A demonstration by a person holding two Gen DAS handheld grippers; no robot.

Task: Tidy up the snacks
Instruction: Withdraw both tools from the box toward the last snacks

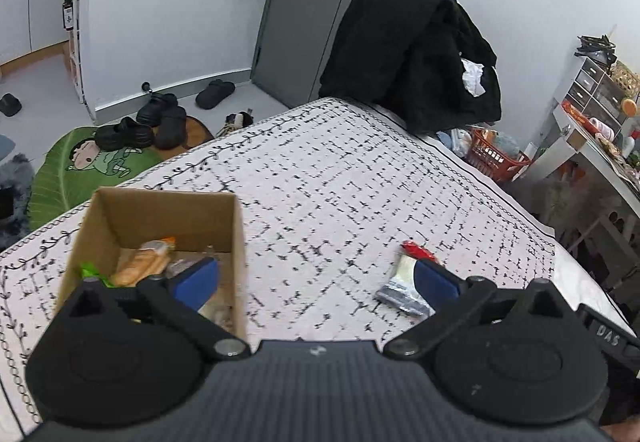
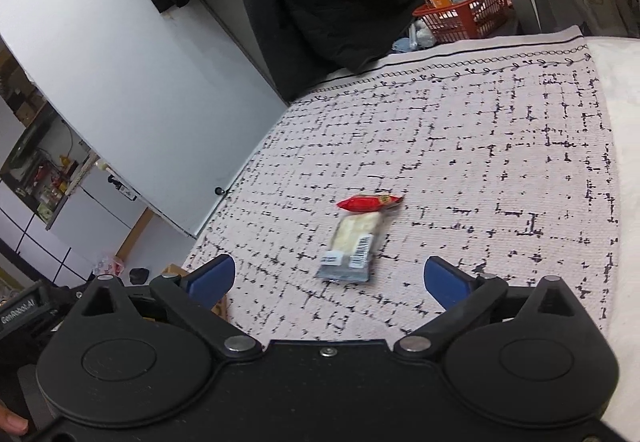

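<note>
A brown cardboard box [image 1: 236, 234] stands on the patterned cloth and holds several snack packets, one orange [image 1: 140, 266]. My left gripper [image 1: 316, 282] is open and empty; its left finger hangs over the box, its right finger next to a clear-and-grey snack packet [image 1: 400, 282] and a red wrapped snack [image 1: 418, 252]. In the right wrist view the same clear packet [image 2: 352, 246] and red snack [image 2: 370, 201] lie on the cloth just ahead of my right gripper [image 2: 330, 278], which is open and empty.
The patterned cloth [image 2: 480, 145] covers a bed or table. A pile of black clothes [image 1: 416, 49] sits at its far edge. An orange basket [image 2: 468, 13] stands beyond. Shoes [image 1: 160, 121] and a green mat [image 1: 80, 169] lie on the floor at left.
</note>
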